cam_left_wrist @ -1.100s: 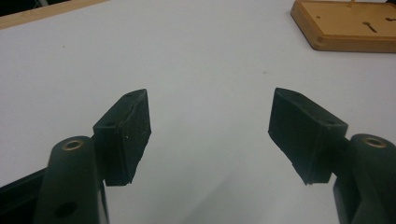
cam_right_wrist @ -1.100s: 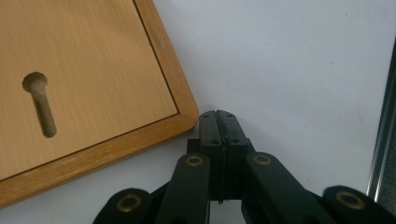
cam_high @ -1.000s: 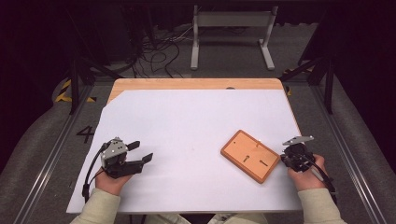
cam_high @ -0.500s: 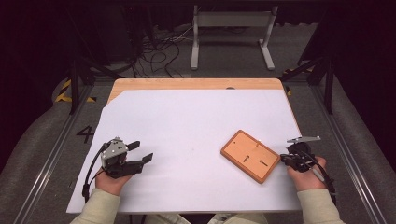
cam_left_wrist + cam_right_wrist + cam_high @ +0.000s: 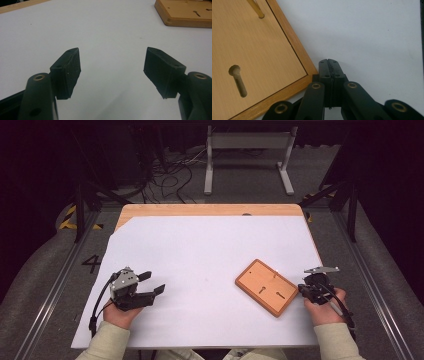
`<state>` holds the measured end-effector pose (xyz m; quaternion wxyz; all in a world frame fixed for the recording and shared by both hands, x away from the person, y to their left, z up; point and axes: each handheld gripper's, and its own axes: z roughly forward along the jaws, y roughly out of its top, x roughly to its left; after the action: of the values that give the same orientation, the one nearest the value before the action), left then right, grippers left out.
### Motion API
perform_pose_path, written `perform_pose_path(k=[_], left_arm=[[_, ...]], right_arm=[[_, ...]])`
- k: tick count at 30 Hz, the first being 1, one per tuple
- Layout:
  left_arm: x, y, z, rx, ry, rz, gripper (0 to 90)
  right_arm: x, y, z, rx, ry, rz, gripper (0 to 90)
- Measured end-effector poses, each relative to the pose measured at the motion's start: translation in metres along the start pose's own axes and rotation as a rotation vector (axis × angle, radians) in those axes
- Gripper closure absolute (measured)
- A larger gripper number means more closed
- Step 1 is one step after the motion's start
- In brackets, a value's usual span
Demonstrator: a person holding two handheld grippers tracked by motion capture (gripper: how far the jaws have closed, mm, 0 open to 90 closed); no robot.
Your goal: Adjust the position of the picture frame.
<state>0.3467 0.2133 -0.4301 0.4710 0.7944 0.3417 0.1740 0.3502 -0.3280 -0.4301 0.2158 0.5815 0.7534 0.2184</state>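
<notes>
two grippers are resting: right gripper, fingers together, is sitting nearest the wooden board at its 9 o'clock; left gripper fingers are standing apart.

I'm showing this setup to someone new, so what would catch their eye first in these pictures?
Probably the wooden board, lying askew on the white sheet toward its right, with two keyhole slots and a thin peg standing in it. Next, the right gripper, its jaws shut with nothing between them, at the board's near corner. The left gripper rests open at the sheet's left.
</notes>
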Motion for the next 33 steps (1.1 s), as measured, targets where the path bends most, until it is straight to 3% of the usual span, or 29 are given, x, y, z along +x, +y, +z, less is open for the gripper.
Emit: perform_pose_path(k=[8, 13, 14, 17, 22, 25, 28, 33], left_arm=[[0.000, 0.000, 0.001, 0.001, -0.003, -0.002, 29.9], [0.000, 0.000, 0.002, 0.004, -0.004, -0.001, 30.0], [0.000, 0.000, 0.002, 0.003, -0.005, -0.002, 30.0], [0.000, 0.000, 0.002, 0.001, -0.005, -0.003, 30.0], [0.000, 0.000, 0.002, 0.005, -0.009, -0.010, 30.0], [0.000, 0.000, 0.003, 0.005, -0.007, -0.002, 30.0], [0.000, 0.000, 0.003, 0.005, -0.008, -0.004, 30.0], [0.000, 0.000, 0.003, 0.005, -0.006, -0.002, 30.0]], right_arm=[[0.004, 0.001, 0.002, -0.013, 0.020, -0.004, 90.0], [0.012, 0.002, 0.003, -0.023, 0.049, -0.016, 90.0], [0.020, 0.004, 0.005, -0.031, 0.063, -0.043, 90.0], [0.028, 0.005, 0.006, -0.032, 0.079, -0.060, 90.0], [0.031, 0.007, 0.008, -0.034, 0.105, -0.062, 90.0], [0.034, 0.007, 0.008, -0.027, 0.156, -0.059, 90.0], [0.047, 0.009, 0.008, -0.020, 0.168, -0.096, 90.0], [0.070, 0.009, 0.009, 0.007, 0.254, -0.144, 90.0]])
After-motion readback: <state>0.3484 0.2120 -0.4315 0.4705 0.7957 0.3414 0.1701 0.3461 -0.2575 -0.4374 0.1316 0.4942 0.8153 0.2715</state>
